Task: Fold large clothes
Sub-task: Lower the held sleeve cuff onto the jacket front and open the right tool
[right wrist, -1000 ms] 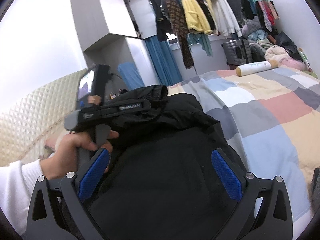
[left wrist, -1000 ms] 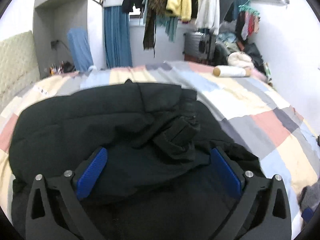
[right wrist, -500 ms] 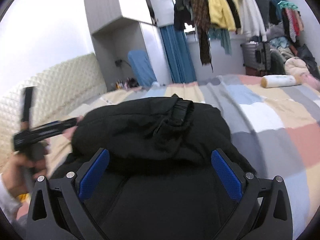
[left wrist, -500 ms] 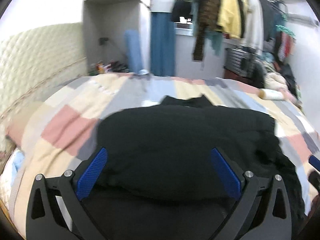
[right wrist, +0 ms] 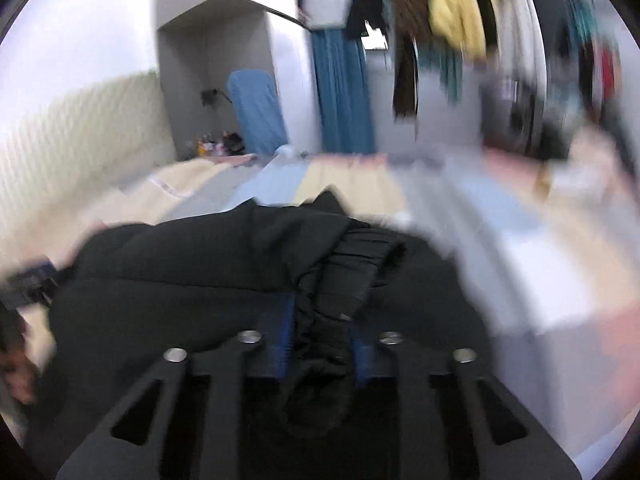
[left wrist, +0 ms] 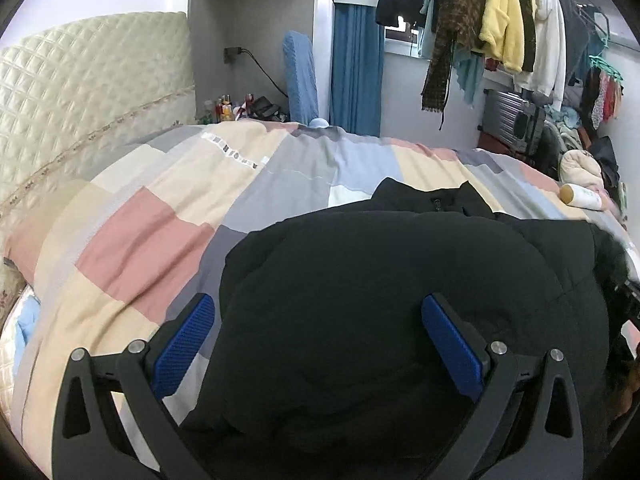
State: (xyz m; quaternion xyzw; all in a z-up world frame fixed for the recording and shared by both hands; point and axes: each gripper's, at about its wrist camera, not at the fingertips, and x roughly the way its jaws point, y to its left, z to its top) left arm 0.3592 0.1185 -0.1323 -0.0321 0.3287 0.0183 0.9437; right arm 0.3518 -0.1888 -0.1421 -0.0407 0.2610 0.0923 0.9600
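Observation:
A large black padded jacket (left wrist: 400, 264) lies bunched on the patchwork bedspread (left wrist: 160, 232). In the left wrist view my left gripper (left wrist: 316, 304) stands open low over the jacket's near left edge; its blue pads (left wrist: 184, 340) grip nothing. The right wrist view is blurred by motion. There my right gripper (right wrist: 320, 320) has its jaws closing, with a fold of the black jacket (right wrist: 180, 272) pinched between the blue pads (right wrist: 284, 336). A ribbed sleeve cuff (right wrist: 360, 256) lies just beyond the fingers.
A quilted cream headboard (left wrist: 80, 92) stands on the left. On the bed's far right lies a white cylinder with a tan cap (left wrist: 582, 197). Hanging clothes (left wrist: 500, 20) and a grey suitcase (left wrist: 508, 116) fill the far wall. A hand (right wrist: 16, 360) shows blurred at the left.
Both grippers have swept sideways across the jacket. The right gripper's pads, wide apart before, have come together on a fold of black fabric. The left gripper stays open.

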